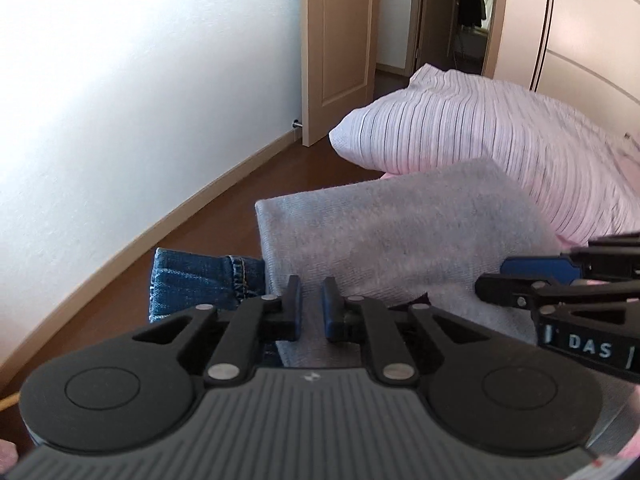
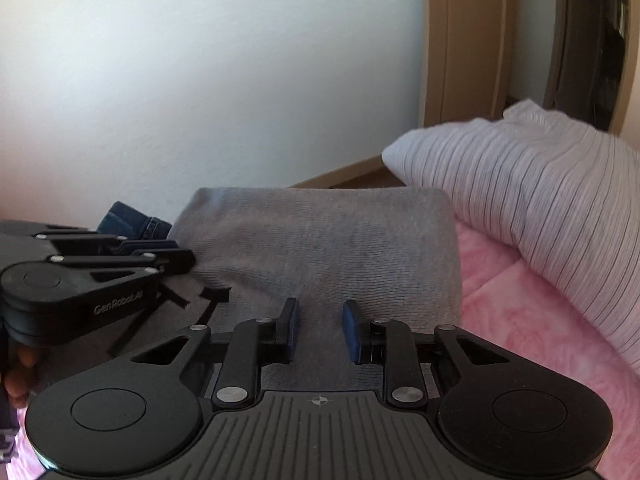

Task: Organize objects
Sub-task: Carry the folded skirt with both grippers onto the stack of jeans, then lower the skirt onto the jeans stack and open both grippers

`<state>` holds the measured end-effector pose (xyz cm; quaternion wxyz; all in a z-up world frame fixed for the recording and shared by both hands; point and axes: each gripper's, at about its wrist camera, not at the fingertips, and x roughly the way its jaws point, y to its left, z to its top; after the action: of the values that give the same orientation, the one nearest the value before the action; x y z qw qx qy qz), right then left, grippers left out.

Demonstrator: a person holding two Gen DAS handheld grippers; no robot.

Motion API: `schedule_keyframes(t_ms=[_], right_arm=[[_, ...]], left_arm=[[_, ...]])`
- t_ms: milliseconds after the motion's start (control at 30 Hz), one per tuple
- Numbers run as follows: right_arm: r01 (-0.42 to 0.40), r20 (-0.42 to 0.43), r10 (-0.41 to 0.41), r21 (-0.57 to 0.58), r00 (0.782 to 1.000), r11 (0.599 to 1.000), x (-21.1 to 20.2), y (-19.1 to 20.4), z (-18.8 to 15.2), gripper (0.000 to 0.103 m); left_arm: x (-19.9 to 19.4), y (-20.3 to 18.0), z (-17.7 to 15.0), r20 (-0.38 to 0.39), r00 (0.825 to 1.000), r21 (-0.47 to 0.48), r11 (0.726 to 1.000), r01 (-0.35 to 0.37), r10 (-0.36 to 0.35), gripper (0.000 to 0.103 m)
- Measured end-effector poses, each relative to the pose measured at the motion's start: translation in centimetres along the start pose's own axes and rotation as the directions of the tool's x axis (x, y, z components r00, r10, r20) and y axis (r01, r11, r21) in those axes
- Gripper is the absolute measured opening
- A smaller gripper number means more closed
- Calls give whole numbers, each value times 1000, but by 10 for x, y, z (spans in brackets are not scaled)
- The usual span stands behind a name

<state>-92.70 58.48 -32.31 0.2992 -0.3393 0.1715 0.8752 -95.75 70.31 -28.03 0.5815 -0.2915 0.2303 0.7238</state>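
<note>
In the left wrist view, the left gripper (image 1: 311, 307) sits at lower centre, its fingers (image 1: 294, 306) drawn close with only a narrow gap over the near edge of the folded grey sweater (image 1: 400, 232); whether they pinch the cloth cannot be told. In the right wrist view, the right gripper (image 2: 320, 330) holds its fingers (image 2: 352, 330) partly spread over the sweater, holding nothing. The sweater lies mid-frame on the pink blanket (image 2: 540, 328), beside the striped pillow (image 2: 540, 200), with jeans (image 1: 200, 284) at its left.
</note>
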Motion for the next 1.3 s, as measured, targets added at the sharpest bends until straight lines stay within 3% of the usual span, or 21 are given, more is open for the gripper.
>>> schedule_keyframes(t_ms=[67,133,267,367,500,633,767,867,933,1133,1233,1300], right_arm=[[-16,0,16,50,1000,999,-11,-5,2,22],[-32,22,30,82,999,996,-30,-10,-4,23],[-52,66,47,80,997,995,-72,-5,-22,23],[-42,49,39,73,998,996,-86,9,-38,22],[-6,2,6,32,1000,999,-73,23,-61,22],[35,-22,-36,-34,999,999,-45,18,-66,22],[49,-46,-50,-21,998,999,-43,18,-60,23],[37,-56,-36,7,998,999,-46,15,-55,31],[12,-62,-10,44,998,999,-53,14,-54,44],[-4,-46,12,168,999,986,-91,10,-51,56],[26,-56,-15,193,998,981,-118,11,-53,57],[12,-52,0,224,999,974,-137,10,-54,57]], left_arm=[[-19,4,1,8,1000,-38,999,25,-24,8],[-46,6,-6,35,995,-57,994,94,-93,8],[-92,-5,-27,41,986,5,987,161,-161,8],[-97,-15,-46,-12,996,84,993,87,-87,8],[-89,-4,-53,-33,994,-34,994,100,-101,9],[-81,-7,-58,-36,997,-18,998,64,-65,9],[-76,-9,-51,-53,997,-70,996,46,-49,9],[-82,-11,-46,-74,997,-72,997,16,-21,9],[-91,-15,-42,-86,996,-63,998,-5,0,9],[-136,-15,-31,-119,993,-83,996,-33,23,35],[-165,-15,-28,-119,992,-86,995,-42,32,49],[-183,-15,-28,-120,992,-94,994,-47,36,53]])
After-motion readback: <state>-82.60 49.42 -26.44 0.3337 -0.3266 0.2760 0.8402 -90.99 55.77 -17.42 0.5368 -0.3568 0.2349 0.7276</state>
